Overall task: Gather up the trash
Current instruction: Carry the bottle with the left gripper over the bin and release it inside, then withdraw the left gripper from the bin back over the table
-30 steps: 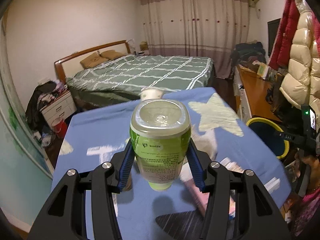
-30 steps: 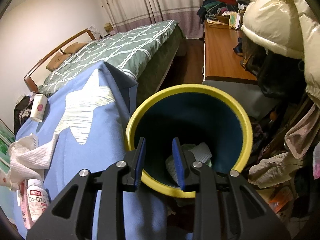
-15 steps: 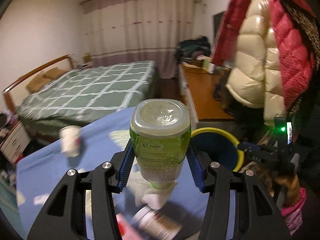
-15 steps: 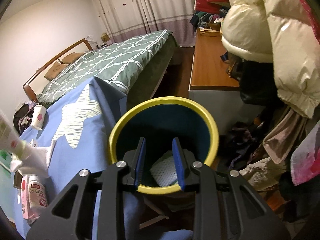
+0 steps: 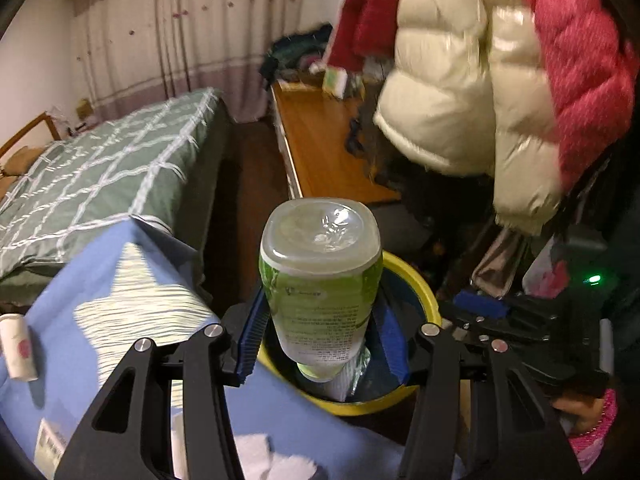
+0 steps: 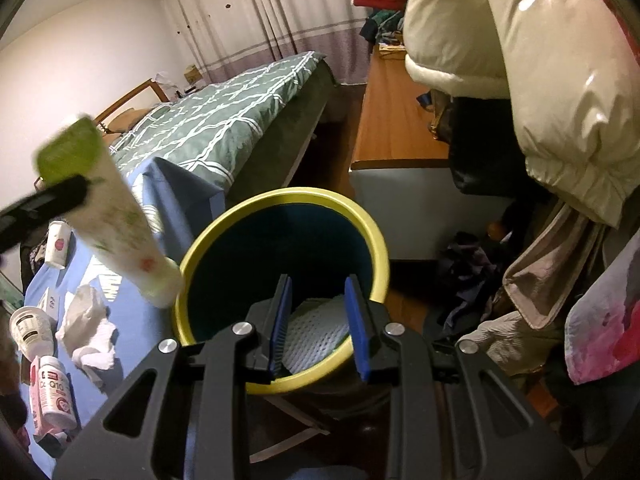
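left tongs point(image 5: 320, 340) grip bottle point(image 5: 320, 276) over bin point(image 5: 424, 292), jackets point(image 5: 460, 80) beside

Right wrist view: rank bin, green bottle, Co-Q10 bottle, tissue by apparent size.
1. Bin
2. Green bottle, though it's nearer the camera and blurred
3-4. Tissue and Co-Q10 bottle look alike; no ranking.

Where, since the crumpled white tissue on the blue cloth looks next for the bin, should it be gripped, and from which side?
Pinch the tissue at its bunched, raised middle, coming straight down from above. It lies low and limp on the blue cloth, so a sideways approach would likely just push it, and a white tub and pill bottle crowd one side.
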`<state>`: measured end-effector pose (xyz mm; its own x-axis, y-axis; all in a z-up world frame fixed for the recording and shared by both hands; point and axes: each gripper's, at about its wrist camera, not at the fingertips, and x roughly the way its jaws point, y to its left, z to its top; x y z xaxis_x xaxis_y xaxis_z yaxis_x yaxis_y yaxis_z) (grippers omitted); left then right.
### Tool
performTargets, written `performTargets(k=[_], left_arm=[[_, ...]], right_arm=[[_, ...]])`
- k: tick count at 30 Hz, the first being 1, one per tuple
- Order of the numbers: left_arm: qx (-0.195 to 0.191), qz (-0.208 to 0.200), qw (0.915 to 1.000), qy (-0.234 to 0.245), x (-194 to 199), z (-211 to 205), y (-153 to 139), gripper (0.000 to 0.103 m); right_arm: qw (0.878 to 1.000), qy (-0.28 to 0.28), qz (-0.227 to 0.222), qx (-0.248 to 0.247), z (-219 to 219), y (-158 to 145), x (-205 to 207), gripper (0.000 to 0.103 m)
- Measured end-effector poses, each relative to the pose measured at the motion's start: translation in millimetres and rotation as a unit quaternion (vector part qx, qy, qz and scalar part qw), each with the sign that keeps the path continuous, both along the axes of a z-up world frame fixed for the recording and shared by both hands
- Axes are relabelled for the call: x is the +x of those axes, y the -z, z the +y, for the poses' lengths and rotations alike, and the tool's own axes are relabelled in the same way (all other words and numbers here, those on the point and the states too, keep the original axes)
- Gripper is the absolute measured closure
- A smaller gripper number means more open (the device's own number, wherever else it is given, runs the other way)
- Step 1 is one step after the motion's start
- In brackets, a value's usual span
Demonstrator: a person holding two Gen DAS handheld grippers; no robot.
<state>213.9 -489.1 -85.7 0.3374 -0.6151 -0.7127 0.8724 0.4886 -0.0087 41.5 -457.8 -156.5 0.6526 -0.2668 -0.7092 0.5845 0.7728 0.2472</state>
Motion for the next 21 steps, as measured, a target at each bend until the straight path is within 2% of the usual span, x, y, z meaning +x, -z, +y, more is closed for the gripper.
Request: performTargets(k=[5, 11, 12, 13, 14, 18, 21], left_arm=[[0.048, 0.008, 0.9988, 0.009, 4.6, -28.2, 34.7, 0.052], [0.103, 0.028, 0.9943, 0.009, 7.5, -41.1, 70.2, 0.052], [0.105, 0.029, 0.994, 0.008, 7.0, -41.1, 72.3, 0.047], [0.105, 0.024, 0.9941, 0.005, 6.3, -38.9, 72.2, 0.033], [0.101, 0.015, 0.9948, 0.002, 4.9, -35.2, 69.6, 0.029], [0.088, 0.003, 0.9961, 0.002, -0.6, -25.5, 56.2, 0.026], [0.079, 0.001, 0.9968, -0.002, -2.8, -15.1, 43.1, 0.024]], right_arm=[[1.0, 0.004, 0.009, 0.004, -6.1, 7.5, -1.4, 0.077], [1.0, 0.004, 0.014, 0.003, -7.2, 10.3, -1.7, 0.077], [1.0, 0.005, 0.014, 0.002, -7.3, 9.7, -2.0, 0.076], [1.0, 0.006, 0.014, -0.001, -6.9, 8.5, -2.2, 0.076], [1.0, 0.006, 0.013, -0.001, -6.7, 7.5, -2.5, 0.076], [1.0, 0.009, 0.012, -0.008, -3.6, 5.3, -4.2, 0.07], [1.0, 0.007, 0.011, -0.012, 0.7, 3.4, -3.9, 0.07]])
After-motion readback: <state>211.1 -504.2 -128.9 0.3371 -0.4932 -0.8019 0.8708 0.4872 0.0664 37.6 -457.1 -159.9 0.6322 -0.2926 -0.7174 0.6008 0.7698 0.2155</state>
